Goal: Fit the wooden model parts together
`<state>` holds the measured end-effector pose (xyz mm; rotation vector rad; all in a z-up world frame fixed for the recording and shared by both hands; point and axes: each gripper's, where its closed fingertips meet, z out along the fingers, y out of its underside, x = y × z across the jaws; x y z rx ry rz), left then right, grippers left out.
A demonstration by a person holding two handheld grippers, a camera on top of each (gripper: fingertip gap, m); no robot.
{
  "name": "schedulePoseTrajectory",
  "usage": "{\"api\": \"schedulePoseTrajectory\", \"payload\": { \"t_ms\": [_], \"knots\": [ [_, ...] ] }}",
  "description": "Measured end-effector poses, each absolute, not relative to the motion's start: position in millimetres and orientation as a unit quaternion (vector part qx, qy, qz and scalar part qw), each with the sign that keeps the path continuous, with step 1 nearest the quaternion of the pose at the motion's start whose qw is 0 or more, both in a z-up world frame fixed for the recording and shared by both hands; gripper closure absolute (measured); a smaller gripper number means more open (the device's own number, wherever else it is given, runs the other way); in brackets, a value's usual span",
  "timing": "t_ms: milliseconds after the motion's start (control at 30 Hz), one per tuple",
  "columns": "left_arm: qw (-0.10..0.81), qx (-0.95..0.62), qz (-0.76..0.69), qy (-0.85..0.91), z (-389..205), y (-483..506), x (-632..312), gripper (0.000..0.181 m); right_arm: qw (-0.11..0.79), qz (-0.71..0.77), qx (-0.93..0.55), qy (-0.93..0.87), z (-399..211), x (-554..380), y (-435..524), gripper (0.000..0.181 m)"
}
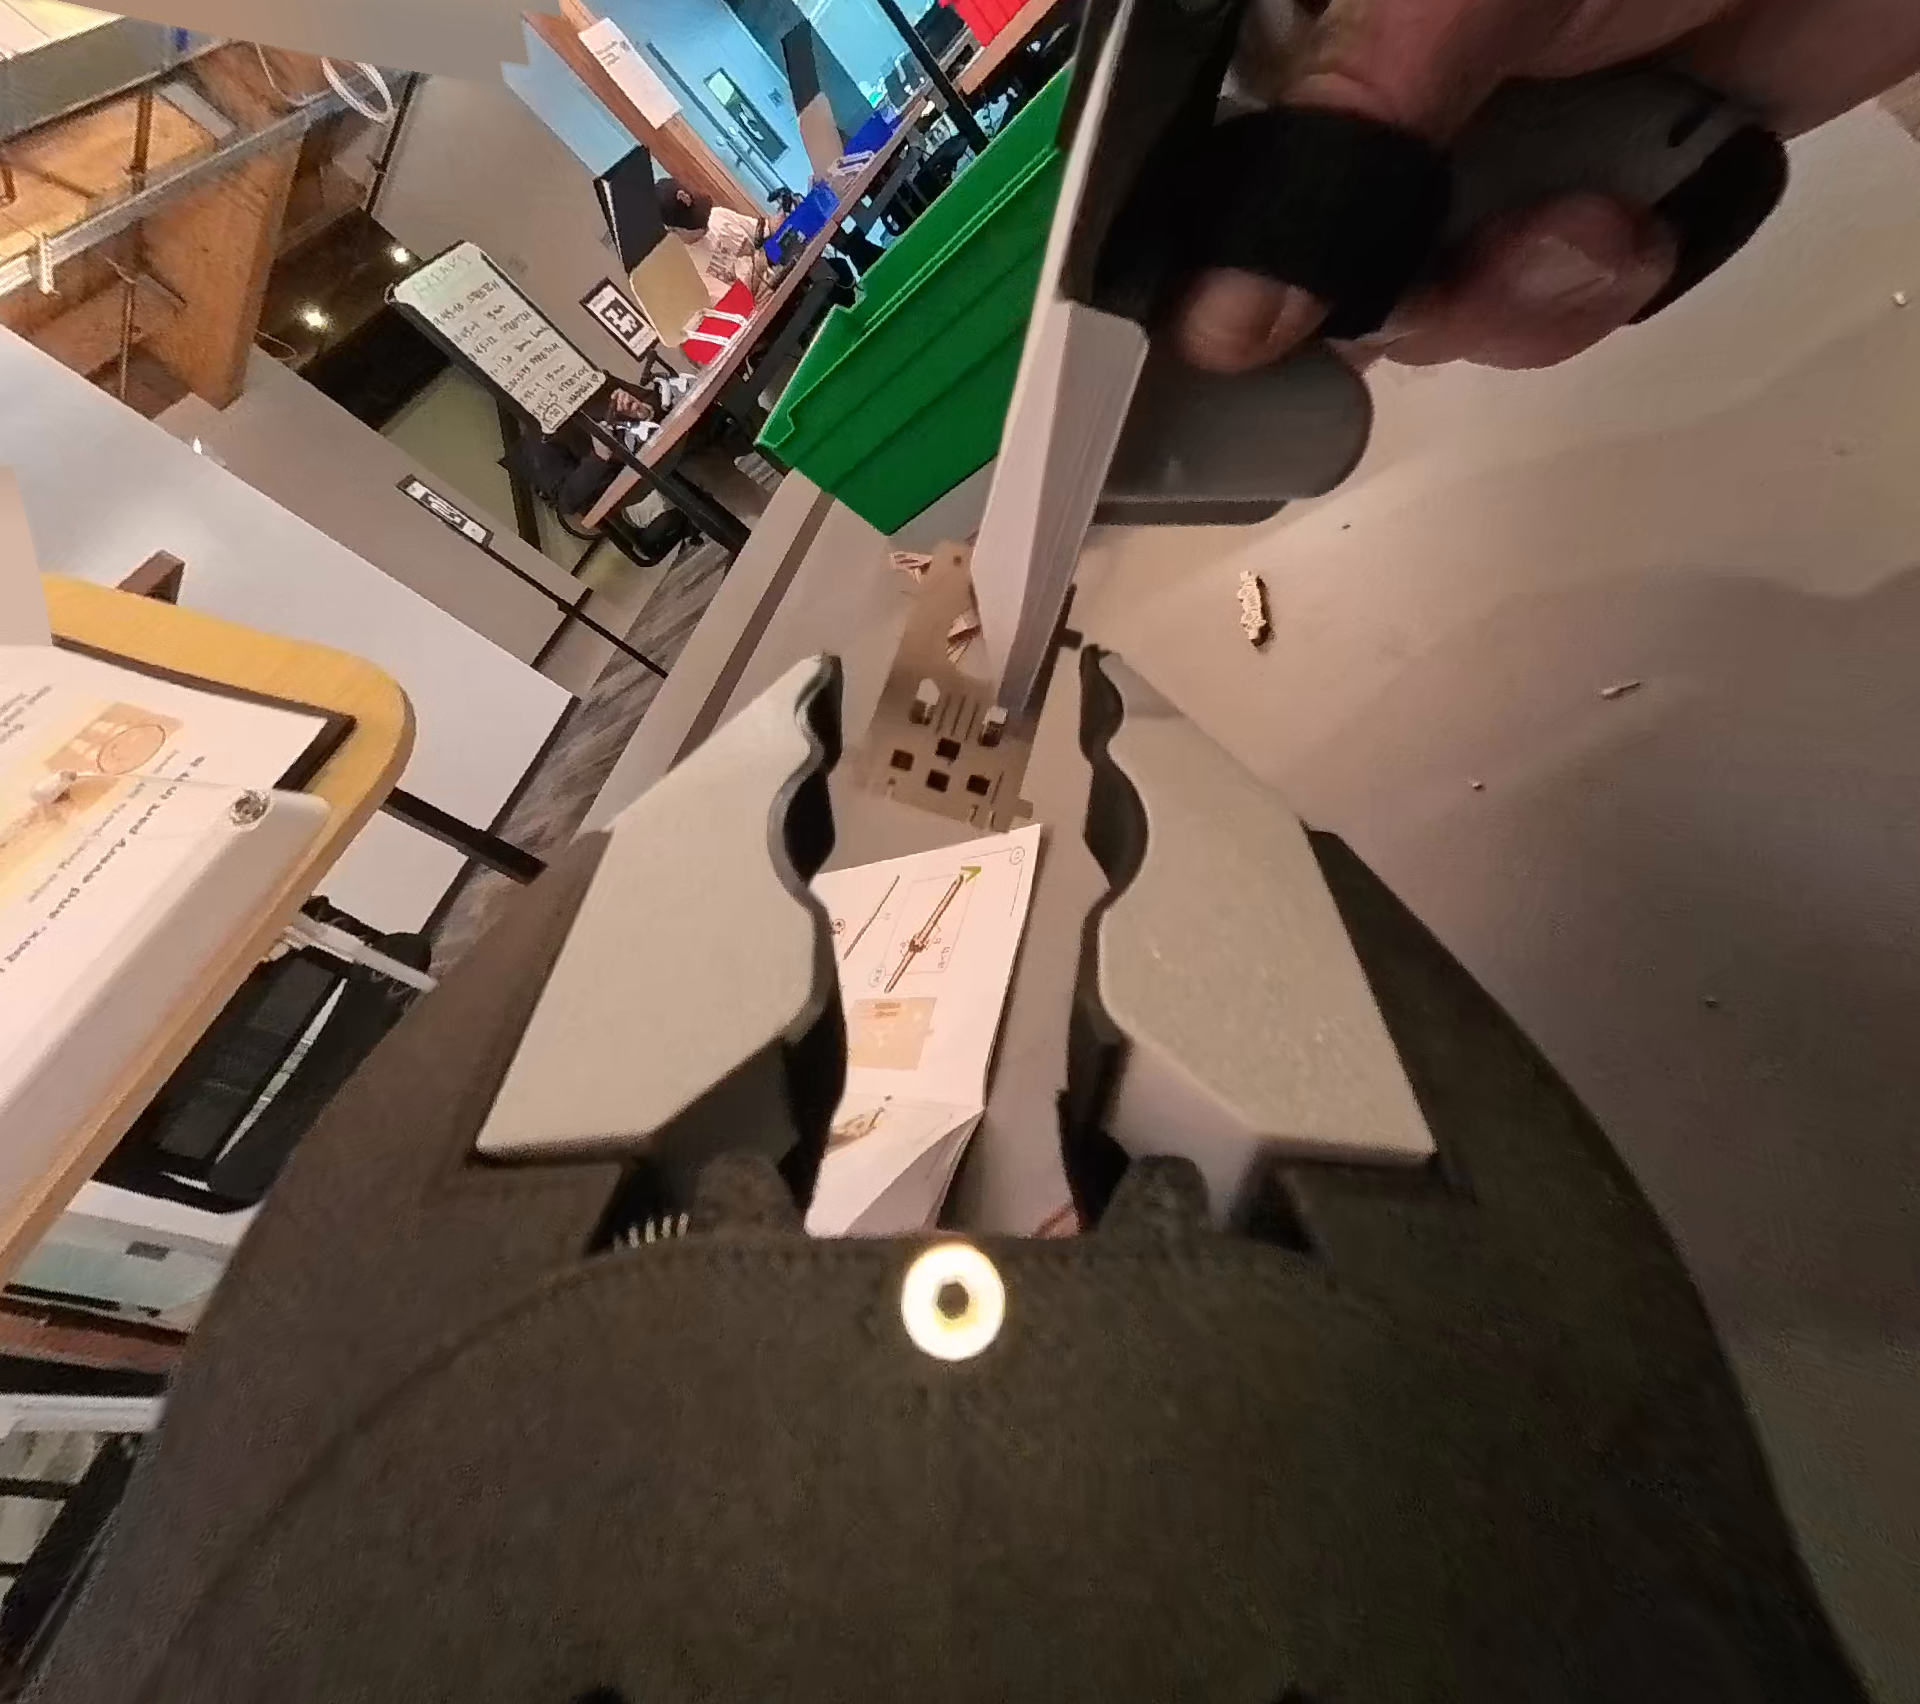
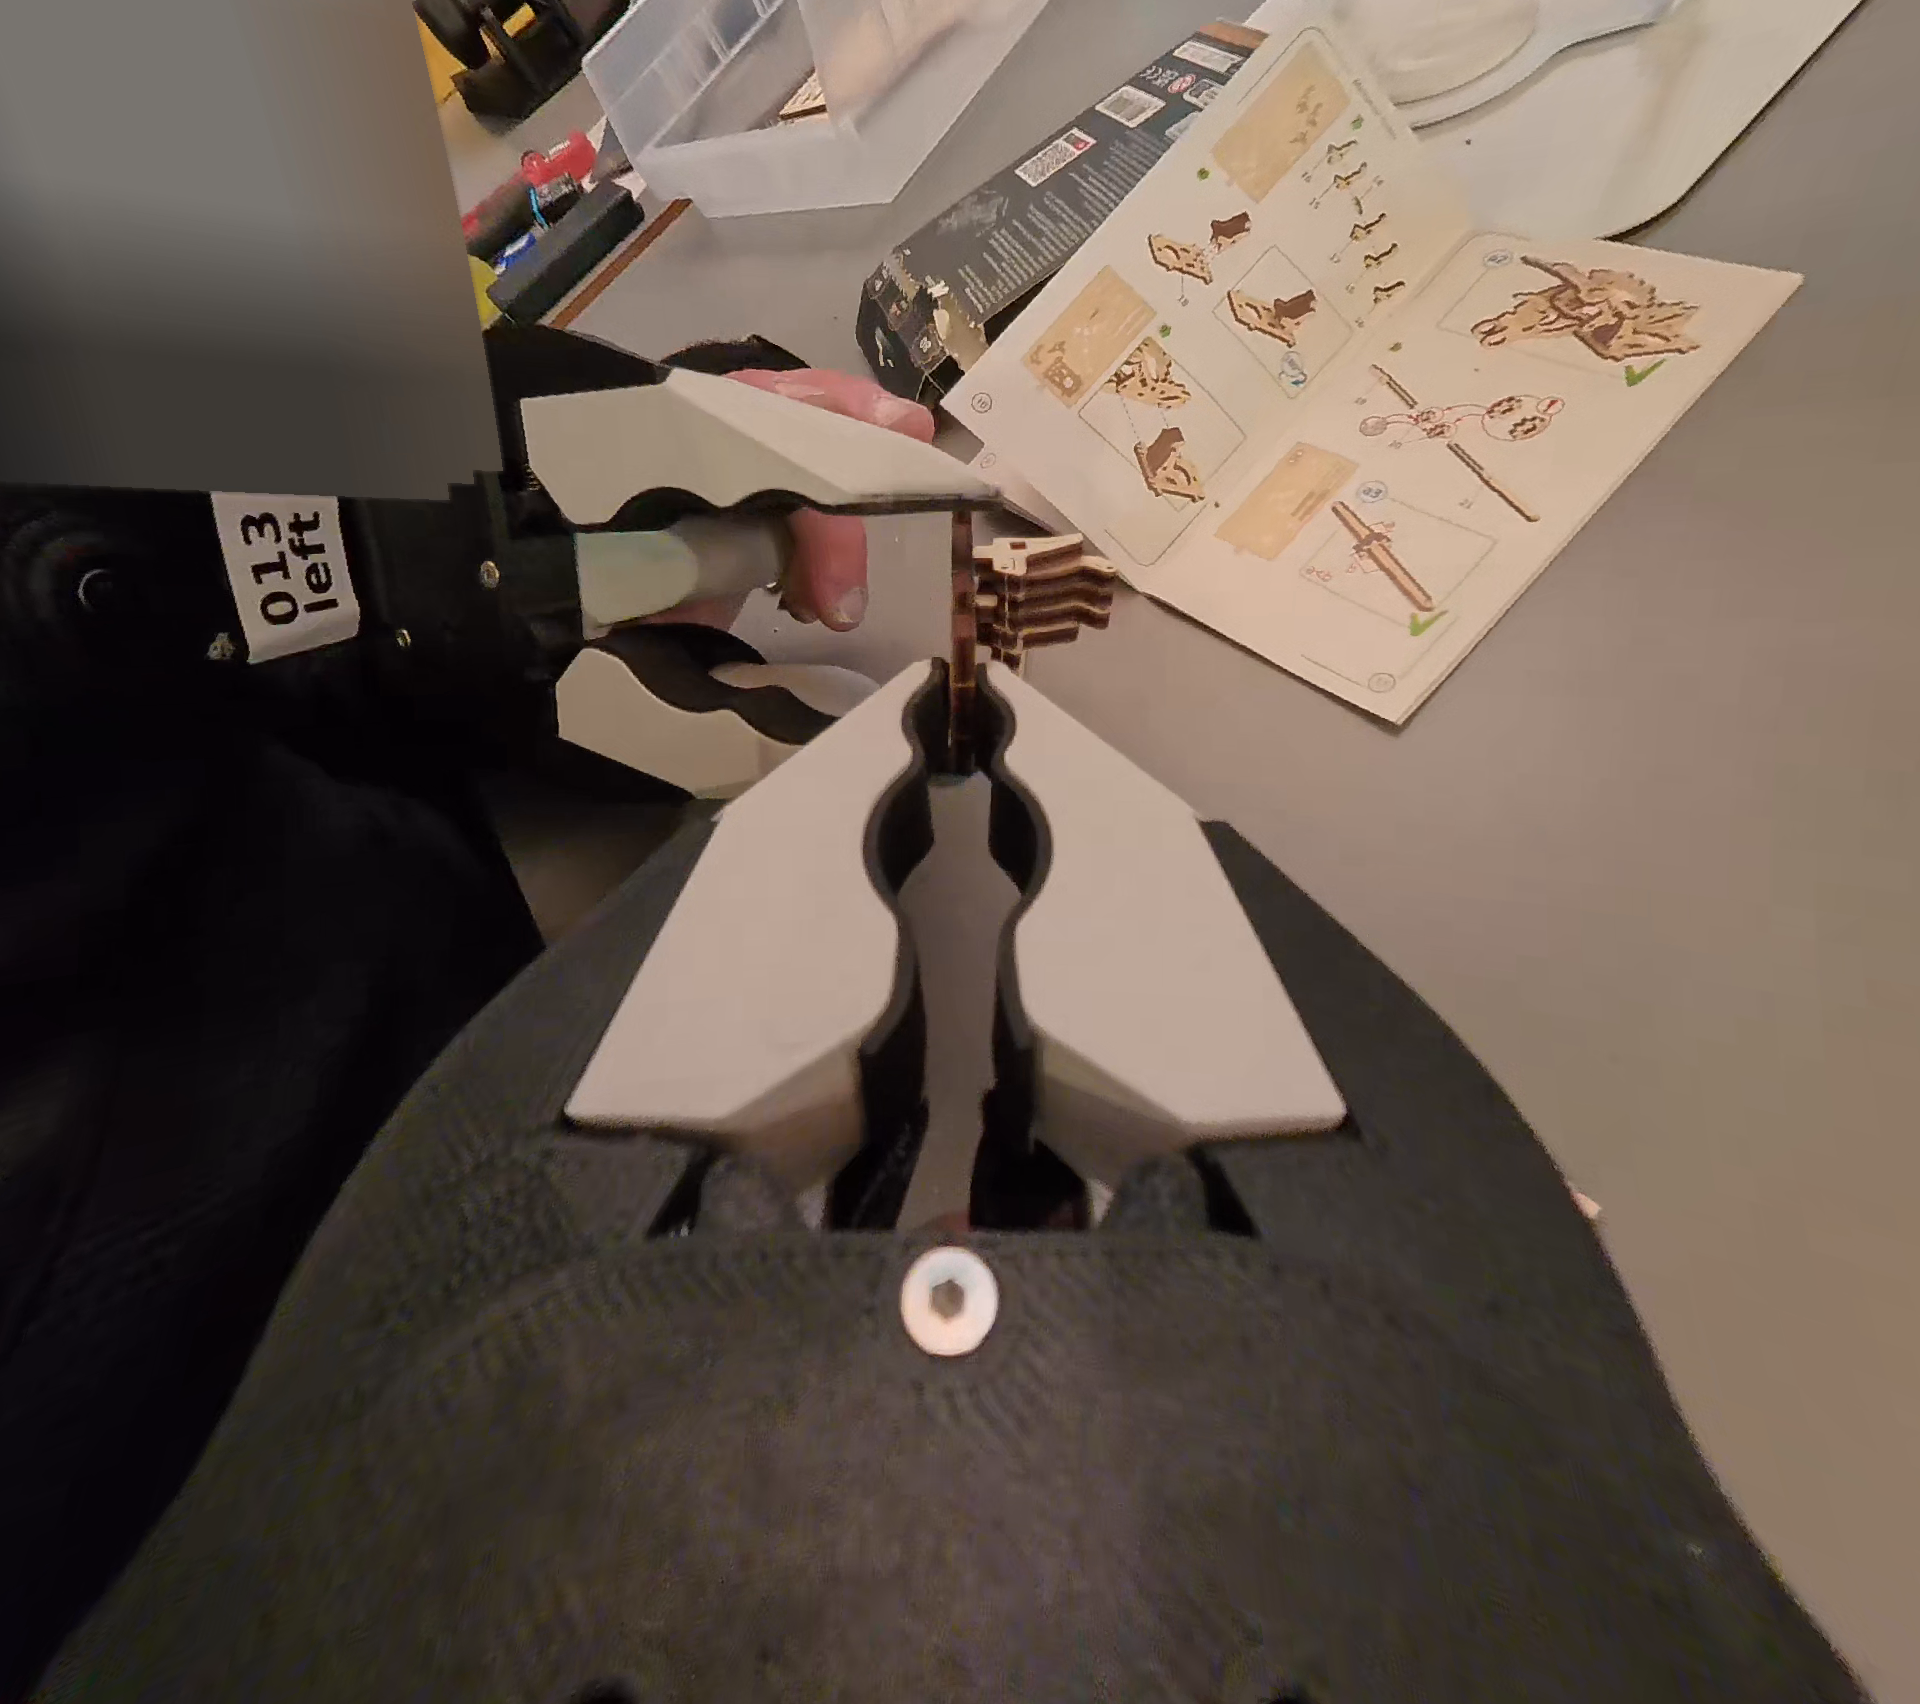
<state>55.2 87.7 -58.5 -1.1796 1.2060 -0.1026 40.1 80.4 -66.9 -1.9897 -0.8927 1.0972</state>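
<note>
A flat wooden model plate (image 1: 935,755) with several square holes is held just past my left gripper's tips. My left gripper (image 1: 961,667) is open, one finger on each side of the plate, not closed on it. My right gripper (image 2: 964,678) is shut on the plate's edge (image 2: 962,615), which shows edge-on in the right wrist view. A stack of small wooden pieces (image 2: 1049,589) sticks out from the plate's far side. In the left wrist view the right gripper (image 1: 1013,704) comes down from above onto the plate. The left gripper (image 2: 909,600) shows open in the right wrist view.
A folded instruction sheet (image 2: 1351,407) lies on the grey table (image 2: 1558,927), with a black box (image 2: 1039,231), a clear plastic organizer (image 2: 831,23) and a white stand base (image 2: 1662,44) behind it. A green bin (image 1: 914,335) stands at the table edge. A wooden scrap (image 1: 1254,605) lies loose. Left and right tips are no more than a few centimetres apart.
</note>
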Motion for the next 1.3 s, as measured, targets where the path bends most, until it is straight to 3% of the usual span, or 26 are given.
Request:
{"api": "schedulePoseTrajectory", "payload": {
  "t_ms": [233,400,467,767,1067,1300],
  "knots": [
    [0.648,-0.545,-0.051,0.529,-67,96,52,0.12,0.306,0.515,-0.748,-0.286,-60,41,78,0.18],
    [0.665,-0.534,-0.046,0.521,-60,95,51,0.134,0.23,0.637,-0.707,-0.203,-48,41,71,0.181],
    [0.672,-0.531,-0.039,0.515,-57,96,48,0.144,0.219,0.645,-0.705,-0.198,-49,41,70,0.18],
    [0.667,-0.533,-0.042,0.519,-60,95,49,0.145,0.207,0.655,-0.701,-0.193,-51,41,68,0.18],
    [0.653,-0.55,-0.041,0.52,-66,98,49,0.145,0.223,0.637,-0.712,-0.192,-57,45,75,0.166],
    [0.65,-0.551,-0.042,0.522,-68,98,49,0.145,0.234,0.625,-0.714,-0.212,-56,44,73,0.18]
  ]
}}
